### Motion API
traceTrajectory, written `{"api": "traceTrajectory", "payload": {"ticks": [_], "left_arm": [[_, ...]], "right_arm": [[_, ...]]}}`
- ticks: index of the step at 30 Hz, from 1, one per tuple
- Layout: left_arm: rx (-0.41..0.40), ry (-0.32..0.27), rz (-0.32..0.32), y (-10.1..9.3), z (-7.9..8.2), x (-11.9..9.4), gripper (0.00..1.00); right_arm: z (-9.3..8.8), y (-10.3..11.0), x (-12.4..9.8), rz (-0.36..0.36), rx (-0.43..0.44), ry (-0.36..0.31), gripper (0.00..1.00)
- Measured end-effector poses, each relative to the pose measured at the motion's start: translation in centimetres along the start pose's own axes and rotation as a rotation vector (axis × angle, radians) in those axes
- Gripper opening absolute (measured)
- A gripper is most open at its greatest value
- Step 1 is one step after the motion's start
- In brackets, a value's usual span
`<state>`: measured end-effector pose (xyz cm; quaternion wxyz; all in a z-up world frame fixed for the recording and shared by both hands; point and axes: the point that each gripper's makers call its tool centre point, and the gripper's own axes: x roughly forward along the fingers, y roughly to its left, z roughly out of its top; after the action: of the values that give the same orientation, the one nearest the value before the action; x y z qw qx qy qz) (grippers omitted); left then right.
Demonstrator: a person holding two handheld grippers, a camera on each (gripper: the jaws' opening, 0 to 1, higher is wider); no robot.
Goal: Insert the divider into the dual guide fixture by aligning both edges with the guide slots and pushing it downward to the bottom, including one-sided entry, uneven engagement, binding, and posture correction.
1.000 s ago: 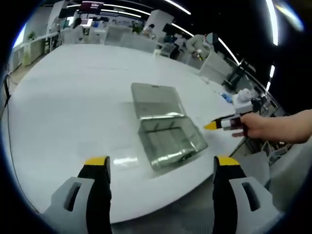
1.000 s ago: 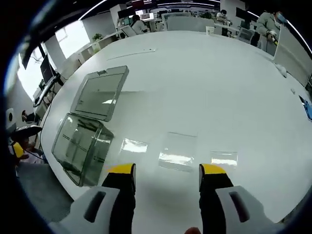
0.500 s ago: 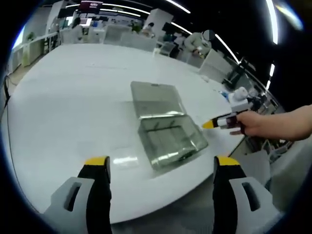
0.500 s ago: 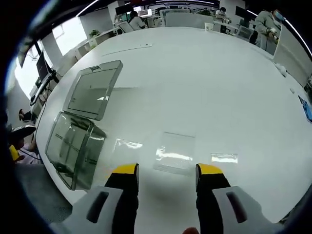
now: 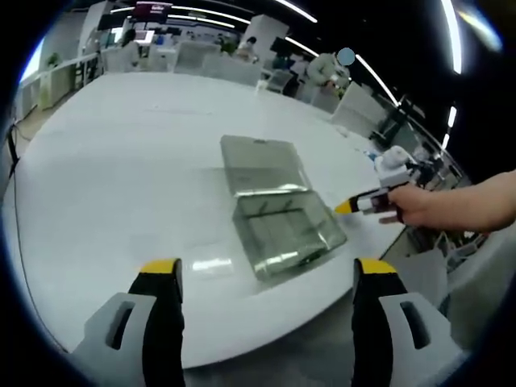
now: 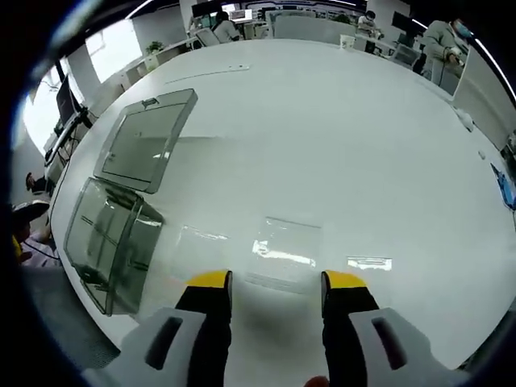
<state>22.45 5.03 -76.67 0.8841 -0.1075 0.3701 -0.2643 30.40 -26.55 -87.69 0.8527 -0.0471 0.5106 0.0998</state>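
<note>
the clear fixture (image 6: 109,242) sits at the table's (image 6: 339,137) near edge with its lid (image 6: 145,141) laid flat behind it. three clear dividers lie along that edge: the middle divider (image 6: 284,254) lies just ahead of the right gripper (image 6: 276,284), whose jaws are spread and empty. the left gripper (image 5: 264,268) hangs released off the edge.

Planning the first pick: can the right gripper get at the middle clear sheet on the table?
Probably yes: the right gripper is open, the sheet lies flat just ahead of its jaws, and nothing stands between them.
</note>
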Motion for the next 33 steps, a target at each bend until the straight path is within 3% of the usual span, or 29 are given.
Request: {"api": "traceTrajectory", "payload": {"ticks": [20, 33], "left_arm": [[-0.008, -0.009, 0.000, -0.06, -0.01, 0.04, 0.84], [-0.011, -0.018, -0.004, -0.38, -0.03, 0.01, 0.84]], "right_arm": [[-0.09, 0.46, -0.28, -0.031, -0.010, 0.024, 0.33], [-0.09, 0.26, 0.12, -0.025, -0.017, 0.147, 0.30]]}}
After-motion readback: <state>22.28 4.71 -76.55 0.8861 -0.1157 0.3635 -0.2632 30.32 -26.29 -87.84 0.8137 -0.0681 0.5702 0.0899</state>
